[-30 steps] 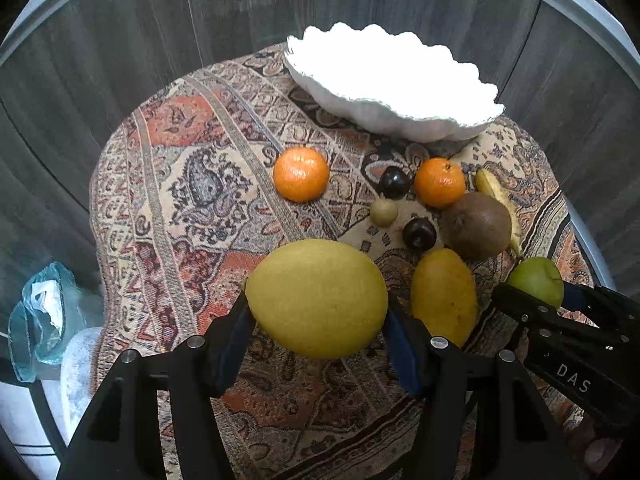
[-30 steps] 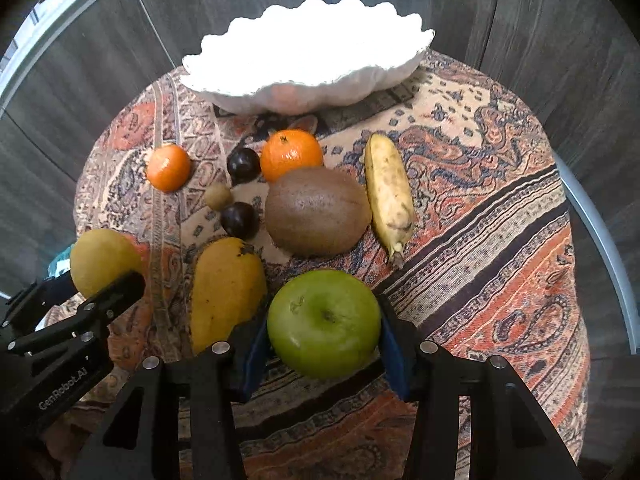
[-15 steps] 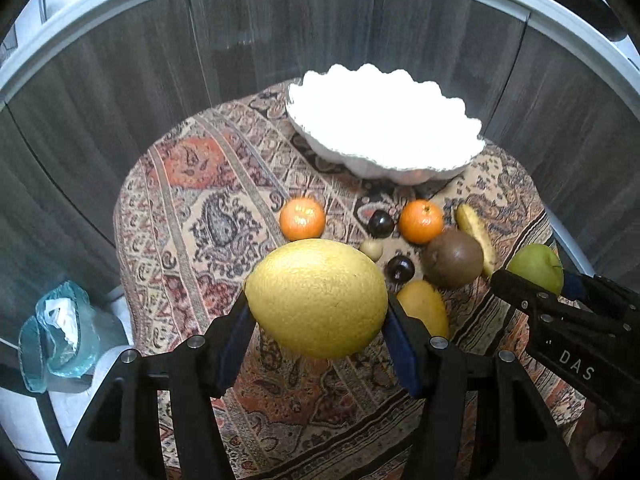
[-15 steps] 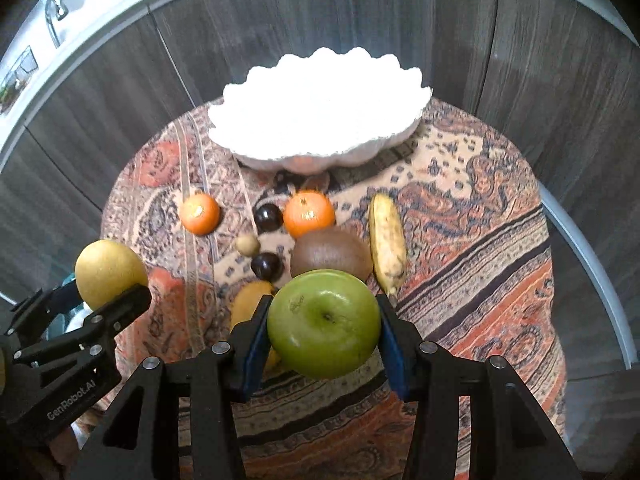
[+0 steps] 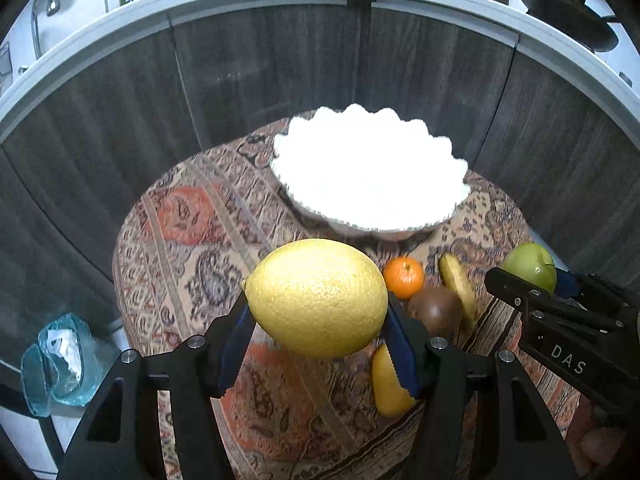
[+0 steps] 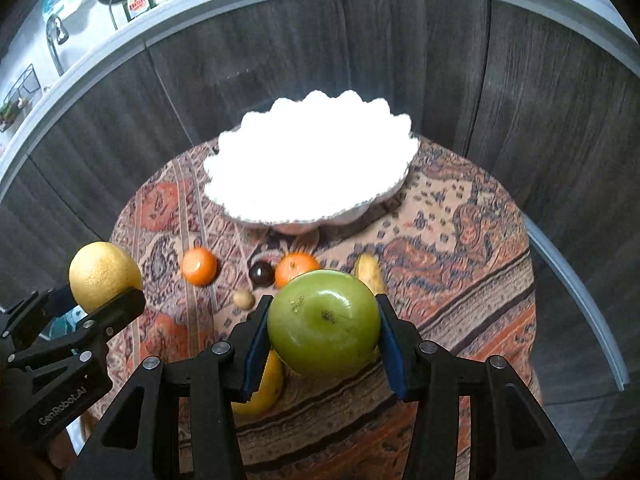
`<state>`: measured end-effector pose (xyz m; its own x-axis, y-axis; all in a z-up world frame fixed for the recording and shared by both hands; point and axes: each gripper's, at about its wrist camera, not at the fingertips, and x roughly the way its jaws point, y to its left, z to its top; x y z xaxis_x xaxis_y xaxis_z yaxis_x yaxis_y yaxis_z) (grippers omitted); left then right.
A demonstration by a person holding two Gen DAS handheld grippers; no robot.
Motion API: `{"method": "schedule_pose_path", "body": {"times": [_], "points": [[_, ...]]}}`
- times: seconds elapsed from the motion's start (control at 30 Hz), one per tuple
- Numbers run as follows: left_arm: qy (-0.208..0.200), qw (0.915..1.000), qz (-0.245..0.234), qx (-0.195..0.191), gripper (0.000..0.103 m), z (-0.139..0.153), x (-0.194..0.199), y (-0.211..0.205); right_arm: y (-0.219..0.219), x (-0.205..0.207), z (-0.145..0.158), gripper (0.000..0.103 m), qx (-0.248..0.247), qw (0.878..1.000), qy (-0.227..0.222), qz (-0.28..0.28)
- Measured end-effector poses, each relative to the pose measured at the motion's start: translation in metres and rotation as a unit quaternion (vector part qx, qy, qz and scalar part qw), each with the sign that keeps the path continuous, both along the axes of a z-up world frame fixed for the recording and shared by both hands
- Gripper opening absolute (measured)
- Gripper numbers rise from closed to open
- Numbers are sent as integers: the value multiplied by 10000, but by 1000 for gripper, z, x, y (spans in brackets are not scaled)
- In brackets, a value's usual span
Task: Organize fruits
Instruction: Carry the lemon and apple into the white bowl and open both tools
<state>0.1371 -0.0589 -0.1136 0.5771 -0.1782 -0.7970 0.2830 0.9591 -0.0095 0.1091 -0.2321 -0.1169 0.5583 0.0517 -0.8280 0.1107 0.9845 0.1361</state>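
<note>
Now we have both grippers up over the patterned cloth [image 5: 192,240] that covers the small round table. Our left gripper [image 5: 318,326] is clamped on a large yellow citrus [image 5: 316,298], blue pads pressed to its two ends, the fruit held clear of the cloth. Our right gripper [image 6: 322,334] grips a green apple [image 6: 324,322] the same way, stem end facing the camera, also lifted. Each gripper shows at the edge of the other's view, fruit in its jaws. At the far side of the cloth sits the white scalloped bowl [image 6: 312,168], so overexposed that we cannot tell what lies inside. Between the bowl and us, on the cloth: a loose orange [image 6: 199,266] to the left, a dark plum [image 6: 262,273], a small tan fruit [image 6: 244,299] nearer us, a second orange [image 6: 295,267] partly behind the apple, and a banana [image 5: 458,284] to the right. A brown kiwi [image 5: 436,307] lies just beside the banana. A yellow mango [image 5: 386,390] lies nearest, partly hidden by fingers [image 5: 400,360].
</note>
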Motion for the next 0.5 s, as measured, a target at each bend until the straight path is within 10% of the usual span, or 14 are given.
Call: {"method": "schedule_pose_path", "body": {"times": [0.5], "points": [[-295, 9994, -158, -69, 61, 25, 63, -24, -19, 58, 28, 49, -139, 9987, -477, -81]]}}
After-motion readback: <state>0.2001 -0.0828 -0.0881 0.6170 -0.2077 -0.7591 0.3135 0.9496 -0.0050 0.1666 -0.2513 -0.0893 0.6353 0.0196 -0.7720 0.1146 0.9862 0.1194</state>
